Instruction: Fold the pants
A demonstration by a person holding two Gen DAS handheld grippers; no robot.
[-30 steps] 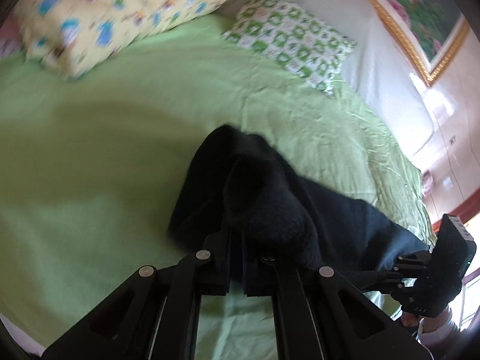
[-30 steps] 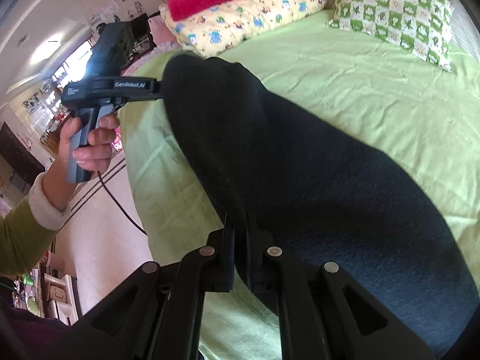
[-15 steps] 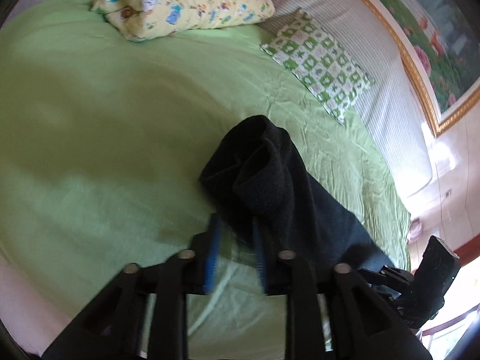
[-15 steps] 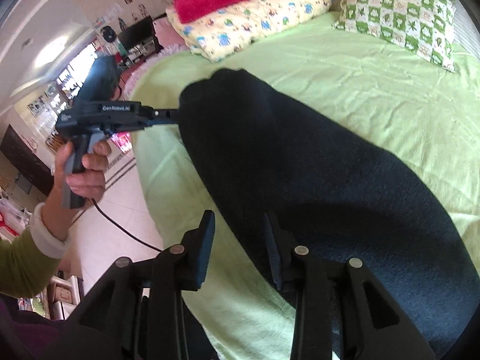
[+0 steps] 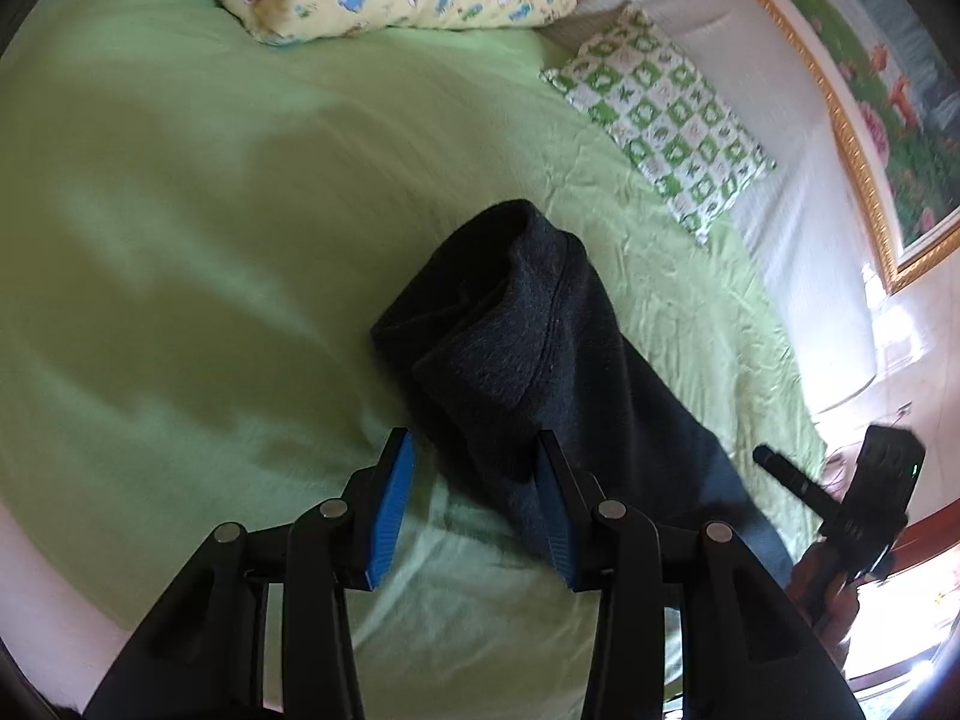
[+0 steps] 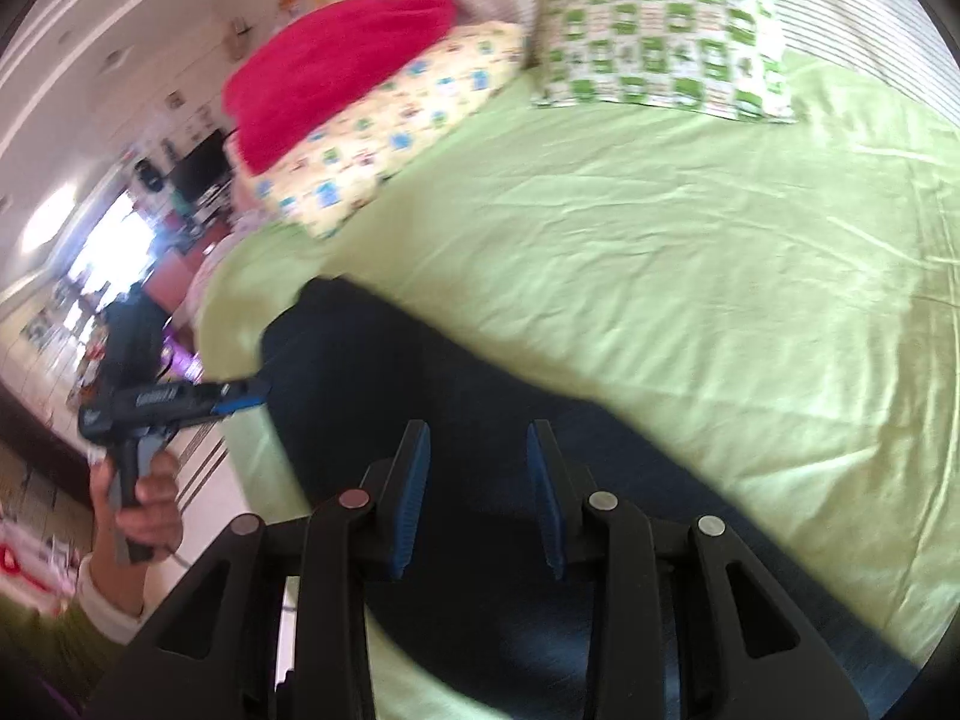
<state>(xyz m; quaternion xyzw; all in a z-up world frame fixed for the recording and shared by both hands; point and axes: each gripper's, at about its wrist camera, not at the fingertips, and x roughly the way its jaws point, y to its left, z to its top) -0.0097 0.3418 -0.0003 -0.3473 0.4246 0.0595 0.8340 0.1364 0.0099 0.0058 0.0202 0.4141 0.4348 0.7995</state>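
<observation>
From my left wrist, my left gripper (image 5: pixel 474 480) has just been opening; its jaws stand apart, the dark pants (image 5: pixel 528 348) lying bunched on the green sheet (image 5: pixel 180 210) between them, unpinched. From my right wrist, my right gripper (image 6: pixel 477 468) hangs apart above the pants (image 6: pixel 420 396).

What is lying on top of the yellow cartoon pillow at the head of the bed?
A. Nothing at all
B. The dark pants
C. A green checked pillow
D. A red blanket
D: in the right wrist view a red blanket sits piled on the yellow pillow, while the green checked pillow lies beside it and the pants are spread lower on the green sheet.
</observation>
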